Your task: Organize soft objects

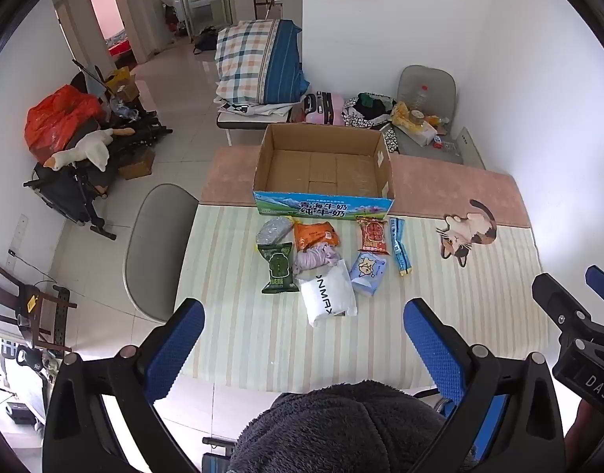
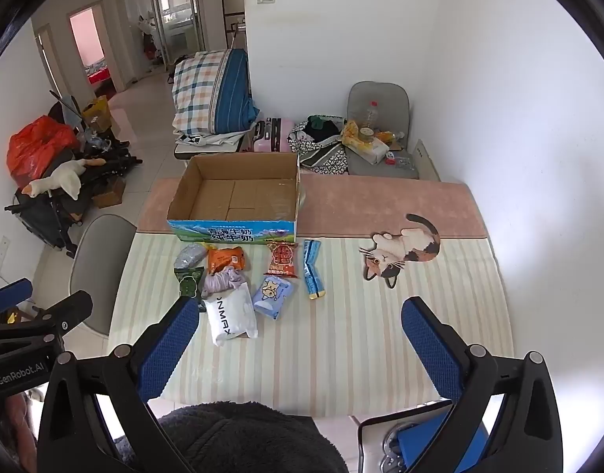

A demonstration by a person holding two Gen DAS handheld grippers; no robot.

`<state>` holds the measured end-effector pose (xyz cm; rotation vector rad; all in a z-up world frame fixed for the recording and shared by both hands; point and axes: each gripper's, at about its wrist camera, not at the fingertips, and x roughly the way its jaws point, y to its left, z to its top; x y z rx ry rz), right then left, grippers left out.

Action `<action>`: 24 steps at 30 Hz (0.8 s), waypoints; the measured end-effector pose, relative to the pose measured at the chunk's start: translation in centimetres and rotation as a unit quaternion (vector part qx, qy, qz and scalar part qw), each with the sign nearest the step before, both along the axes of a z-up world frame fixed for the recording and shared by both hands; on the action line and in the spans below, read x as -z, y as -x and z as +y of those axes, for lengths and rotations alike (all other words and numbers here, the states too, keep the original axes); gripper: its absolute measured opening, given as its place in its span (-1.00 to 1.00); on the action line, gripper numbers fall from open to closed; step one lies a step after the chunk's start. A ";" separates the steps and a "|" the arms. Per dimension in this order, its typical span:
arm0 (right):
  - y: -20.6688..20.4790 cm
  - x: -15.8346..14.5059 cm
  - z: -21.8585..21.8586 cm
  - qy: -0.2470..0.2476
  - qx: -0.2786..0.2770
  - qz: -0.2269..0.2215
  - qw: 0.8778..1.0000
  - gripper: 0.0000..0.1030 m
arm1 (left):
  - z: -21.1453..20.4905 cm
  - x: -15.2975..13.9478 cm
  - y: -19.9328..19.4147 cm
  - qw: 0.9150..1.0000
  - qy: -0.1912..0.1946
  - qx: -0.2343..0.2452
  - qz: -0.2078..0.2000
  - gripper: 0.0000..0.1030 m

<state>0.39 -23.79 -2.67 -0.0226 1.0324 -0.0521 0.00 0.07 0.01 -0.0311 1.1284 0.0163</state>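
White pouch point(image 1: 328, 295) lengthwise toward box point(image 1: 385, 181)

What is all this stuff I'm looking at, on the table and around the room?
Cardboard box: one, brown with a blue printed front, open and empty, far side of the table.
Soft packets: eight, clustered in front of the box: grey, orange, red, long blue, dark green, lilac cloth bundle, white, pale blue.
Table cover: one, pale stripes, pink band at the far end, cat picture on the right.
Chairs: two, grey, one left of the table, one in the far corner.
Toy goose: one, white, on clutter at left.
Claws: two, black with blue pads, left and right, both open above the near edge.
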 end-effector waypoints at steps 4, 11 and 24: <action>0.0 0.0 0.0 -0.005 -0.001 0.002 1.000 1.00 | 0.2 0.0 0.0 1.000 0.000 -0.004 0.000 1.00; 0.1 0.1 0.0 -0.004 -0.002 0.000 1.000 1.00 | 0.2 -0.1 0.3 1.000 0.003 -0.005 -0.004 1.00; -0.2 -0.7 0.4 0.001 -0.001 0.001 1.000 1.00 | -0.2 -0.3 0.0 1.000 0.003 -0.001 -0.006 1.00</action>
